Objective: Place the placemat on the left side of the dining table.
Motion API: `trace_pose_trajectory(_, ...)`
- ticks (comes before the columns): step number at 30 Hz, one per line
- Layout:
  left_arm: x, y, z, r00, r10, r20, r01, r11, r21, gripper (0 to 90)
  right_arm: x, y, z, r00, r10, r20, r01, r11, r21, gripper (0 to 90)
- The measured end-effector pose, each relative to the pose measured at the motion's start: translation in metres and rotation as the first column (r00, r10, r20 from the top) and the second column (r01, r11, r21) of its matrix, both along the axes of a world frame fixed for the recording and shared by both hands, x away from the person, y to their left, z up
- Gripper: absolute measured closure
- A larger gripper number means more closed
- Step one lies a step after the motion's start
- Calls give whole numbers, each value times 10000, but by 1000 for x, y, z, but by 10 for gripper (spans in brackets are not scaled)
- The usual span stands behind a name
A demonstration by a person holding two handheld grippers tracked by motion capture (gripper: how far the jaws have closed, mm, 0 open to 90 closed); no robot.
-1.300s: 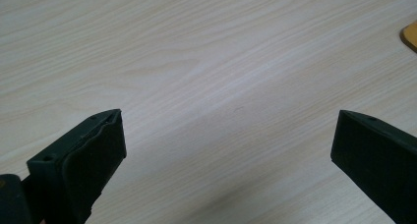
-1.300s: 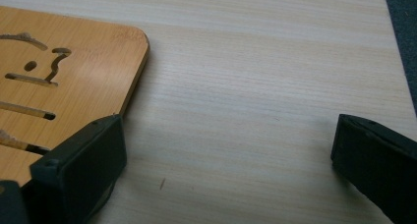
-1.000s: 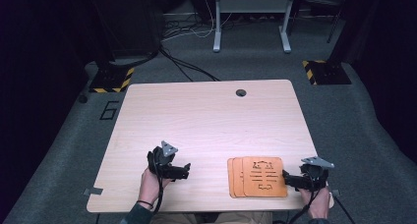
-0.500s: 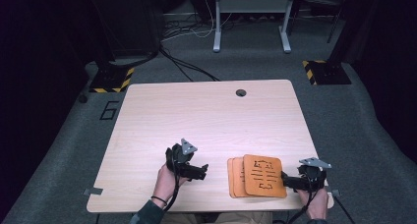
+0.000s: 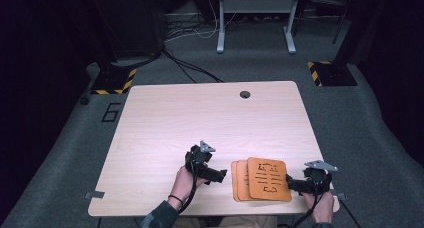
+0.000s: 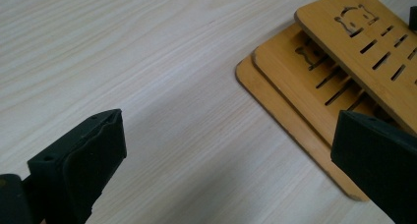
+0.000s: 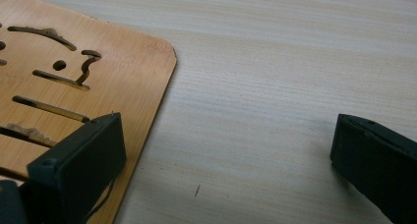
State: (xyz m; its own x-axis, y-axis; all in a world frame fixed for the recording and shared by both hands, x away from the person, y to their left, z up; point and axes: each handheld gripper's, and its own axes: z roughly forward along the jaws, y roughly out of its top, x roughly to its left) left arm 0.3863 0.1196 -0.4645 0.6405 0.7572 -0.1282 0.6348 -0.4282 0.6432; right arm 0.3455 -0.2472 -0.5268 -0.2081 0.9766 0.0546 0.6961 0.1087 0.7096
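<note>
Three overlapping square slotted bamboo trivets (image 5: 262, 180) lie fanned in a stack near the front right edge of the pale wooden table (image 5: 200, 123). The left gripper (image 5: 220, 175) is held low, pointing right at the stack's left side, jaws wide and empty. The right gripper (image 5: 291, 183) points left at the stack's right edge, jaws also wide, one over the top trivet's corner.

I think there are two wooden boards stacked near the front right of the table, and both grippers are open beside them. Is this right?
Not quite: the stack has three boards, not two. The left gripper view shows three fanned edges. The rest holds: the stack lies near the front right of the table, with the left gripper and the right gripper open beside it.
</note>
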Motion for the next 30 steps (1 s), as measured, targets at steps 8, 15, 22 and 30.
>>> trace_pose_trajectory(8,3,-23,0,9992,-233,-317,227,9996,-194,0,0,0,0,10000,-58,12,58,10000,5,0)
trace_pose_trajectory(15,7,-50,-6,9958,-611,-677,587,9976,-367,3,0,0,0,10000,-76,26,76,10000,12,0)
trace_pose_trajectory(22,13,-64,-11,9889,-1018,-1086,955,9935,-618,0,0,0,0,9999,-91,43,91,10000,7,0)
trace_pose_trajectory(30,15,-76,-14,9848,-1170,-1285,1096,9920,-627,1,0,0,-1,9999,-93,46,93,10000,13,0)
